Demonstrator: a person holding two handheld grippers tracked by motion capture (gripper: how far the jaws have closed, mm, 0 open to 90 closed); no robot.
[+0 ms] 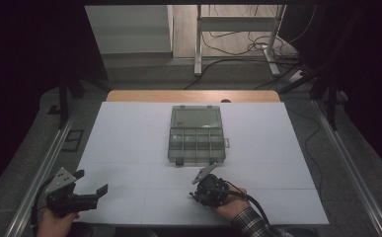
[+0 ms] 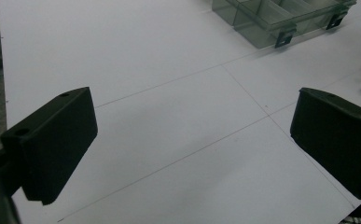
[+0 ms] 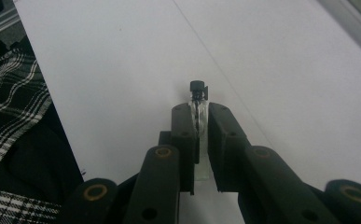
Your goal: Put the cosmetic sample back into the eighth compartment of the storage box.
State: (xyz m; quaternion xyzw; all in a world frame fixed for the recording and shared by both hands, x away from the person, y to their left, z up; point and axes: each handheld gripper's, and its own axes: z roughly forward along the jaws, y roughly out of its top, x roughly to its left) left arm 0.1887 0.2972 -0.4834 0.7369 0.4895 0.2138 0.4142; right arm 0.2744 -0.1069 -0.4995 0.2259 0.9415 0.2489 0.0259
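Right gripper (image 3: 199,122) is clamped on a small clear glass vial with black cap (image 3: 197,95), near the table's front edge. Left gripper (image 2: 192,140) hangs empty, jaws wide. The smoky clear-plastic compartment box (image 1: 197,135) lies open; judged: pickup done, placing remains.

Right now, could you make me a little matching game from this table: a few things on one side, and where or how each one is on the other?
Things:
1. left gripper
2. right gripper
3. small clear vial
4. compartment box

States:
a. lid open, at the middle of the white mat
b. jaws wide apart, nothing between them
c. jaws closed on something thin
d. black-capped, pinched between two jaws

Pairs: 1-b, 2-c, 3-d, 4-a
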